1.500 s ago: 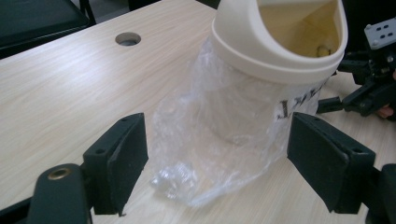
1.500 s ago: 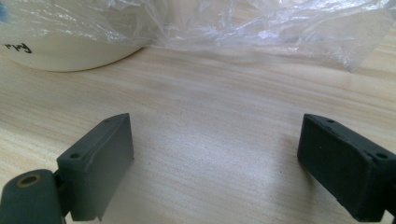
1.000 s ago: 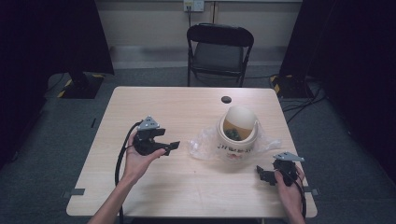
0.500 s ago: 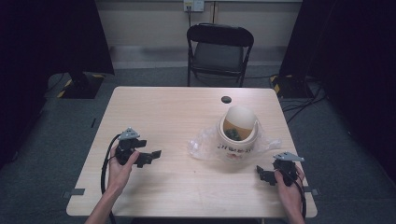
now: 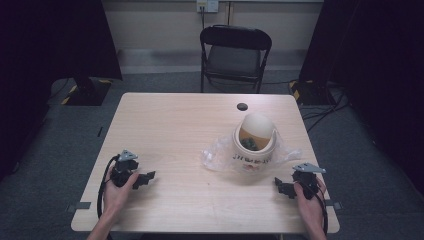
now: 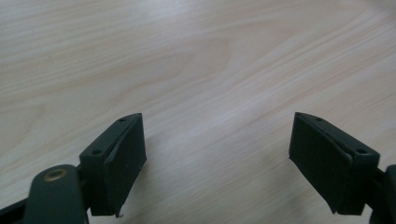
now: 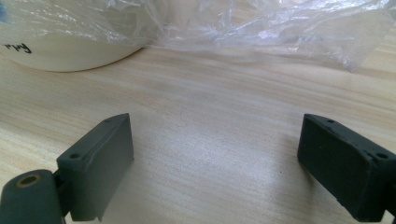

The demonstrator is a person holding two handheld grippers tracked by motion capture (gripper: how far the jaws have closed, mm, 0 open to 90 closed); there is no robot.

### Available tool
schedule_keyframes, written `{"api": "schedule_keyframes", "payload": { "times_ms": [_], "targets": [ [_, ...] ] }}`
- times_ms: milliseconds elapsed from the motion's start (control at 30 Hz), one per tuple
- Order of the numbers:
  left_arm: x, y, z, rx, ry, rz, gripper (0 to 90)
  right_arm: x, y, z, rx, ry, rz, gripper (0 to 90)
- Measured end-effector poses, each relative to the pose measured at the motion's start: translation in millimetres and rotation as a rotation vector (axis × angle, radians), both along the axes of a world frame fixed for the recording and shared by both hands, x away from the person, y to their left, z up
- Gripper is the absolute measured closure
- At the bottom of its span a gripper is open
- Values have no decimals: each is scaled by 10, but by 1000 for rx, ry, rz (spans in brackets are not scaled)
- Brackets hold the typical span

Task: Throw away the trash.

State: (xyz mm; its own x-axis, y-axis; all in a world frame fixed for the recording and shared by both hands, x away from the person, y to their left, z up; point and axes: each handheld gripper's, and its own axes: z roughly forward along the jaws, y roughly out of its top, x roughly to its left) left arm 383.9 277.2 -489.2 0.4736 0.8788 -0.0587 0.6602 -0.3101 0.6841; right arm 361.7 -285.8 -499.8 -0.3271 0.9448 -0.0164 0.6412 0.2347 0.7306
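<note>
Dark curtains flank a pale back wall; grey carpet underfoot. Black folding chair stands at the far edge of the table, a light wood-grain worktop.

Cream tub sits right of centre, nearer the right edge than the left, on crumpled clear plastic wrap that spreads out to both sides of it. Dark lettering runs across the tub's near face, too small to read. Its rounded cream lid is tipped up at the back of the rim, so the mouth is open toward you; something dark and greenish lies inside, and you cannot tell what. Small black disc rests near the far edge, beyond the tub, well apart from it.

Your left gripper is held low near the front-left corner, jaws pointing right toward the tub, well apart from it. In the left gripper view its fingers are spread wide over bare wood, grasping nothing.

Your right gripper is near the front-right corner, jaws pointing left. In the right gripper view its fingers are likewise spread wide and empty; the tub's base and the wrap's edge lie ahead of the tips, near but not touching.
</note>
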Motion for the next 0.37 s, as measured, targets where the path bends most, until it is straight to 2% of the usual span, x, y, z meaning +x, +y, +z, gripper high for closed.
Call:
{"api": "schedule_keyframes", "payload": {
  "times_ms": [33,67,100,133,167,300,333,367],
  "targets": [
    [-3,1,-22,19,-4,5,184,0,-1,0,0,0,1,100],
    [-3,1,-22,19,-4,5,181,0,-1,0,0,1,1,100],
    [-10,-8,-46,19,-16,11,167,0,-1,0,0,0,1,100],
    [-14,-14,-56,36,-29,4,158,0,0,0,0,0,0,100],
    [-25,-46,-80,24,-46,17,155,0,-1,0,0,0,1,100],
    [-36,-54,-106,32,-72,21,127,0,-1,0,0,0,2,100],
    [-40,-69,-124,12,-83,35,102,1,-1,0,0,0,1,100],
    [-38,-67,-128,17,-86,34,98,1,-2,0,0,1,3,99]
  ]
}}
